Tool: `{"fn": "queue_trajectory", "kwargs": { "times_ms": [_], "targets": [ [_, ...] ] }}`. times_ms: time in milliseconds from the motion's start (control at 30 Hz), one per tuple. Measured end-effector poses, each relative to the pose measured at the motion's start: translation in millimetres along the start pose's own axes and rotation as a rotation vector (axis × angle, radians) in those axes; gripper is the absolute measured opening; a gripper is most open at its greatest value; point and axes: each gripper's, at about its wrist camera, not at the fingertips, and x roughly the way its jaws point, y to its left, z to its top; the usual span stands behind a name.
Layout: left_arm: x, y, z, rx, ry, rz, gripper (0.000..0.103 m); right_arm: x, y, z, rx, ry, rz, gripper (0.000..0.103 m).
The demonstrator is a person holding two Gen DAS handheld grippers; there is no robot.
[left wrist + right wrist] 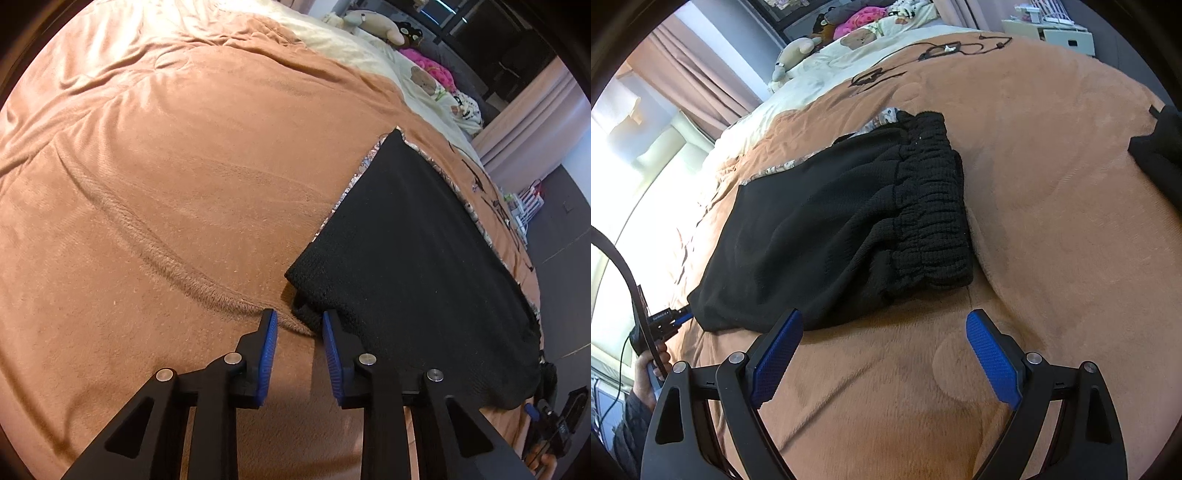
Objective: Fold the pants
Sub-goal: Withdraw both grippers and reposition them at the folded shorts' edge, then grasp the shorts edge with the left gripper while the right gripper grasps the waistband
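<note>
Right wrist view shows the black pants (834, 229) already folded on the blanket (1052, 206), right gripper (884, 332) wide open, left gripper (300, 325) narrowly parted at their near corner, likely needing one last fold or tidy.

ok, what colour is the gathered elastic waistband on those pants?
Black, like the rest; the gathered elastic waistband shows best in the right wrist view.

A bed (1052, 184) spread with a tan plush blanket (166, 184) fills both views. Folded black pants (831, 229) lie on it at centre frame in the right wrist view, over a patterned cloth (783, 168). A black cord (942, 48) lies toward the top, stuffed toys (857, 22) at the upper edge, another dark garment (1160, 147) at far right.
</note>
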Motion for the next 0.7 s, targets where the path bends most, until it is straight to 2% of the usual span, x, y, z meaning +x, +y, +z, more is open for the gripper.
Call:
{"fn": "queue_trajectory", "kwargs": {
  "times_ms": [267,300,333,400,433,467,533,567,700],
  "targets": [
    [5,-12,1,0.023,-0.002,-0.030,0.026,8,-17,7,0.103,-0.014,0.013,0.090],
    [6,-15,1,0.036,-0.003,-0.023,0.013,8,-21,7,0.121,-0.018,0.019,0.090],
    [8,-17,0,0.053,0.000,0.000,0.007,9,-24,8,0.134,-0.020,0.024,0.090],
    [8,-18,1,0.056,-0.007,0.012,0.006,10,-30,9,0.158,-0.026,0.027,0.090],
    [6,-17,2,0.056,-0.017,0.012,0.006,11,-32,9,0.165,-0.030,0.028,0.087],
    [3,-16,3,0.056,-0.031,0.015,0.006,12,-34,10,0.170,-0.031,0.033,0.077],
    [-3,-13,6,0.051,-0.052,0.021,0.006,14,-35,13,0.171,-0.019,0.046,0.063],
    [-6,-10,8,0.044,-0.059,0.023,0.006,16,-34,14,0.166,-0.013,0.046,0.060],
    [-12,-6,15,0.037,-0.081,0.041,0.005,12,-28,18,0.118,-0.029,0.003,0.039]
  ]
}}
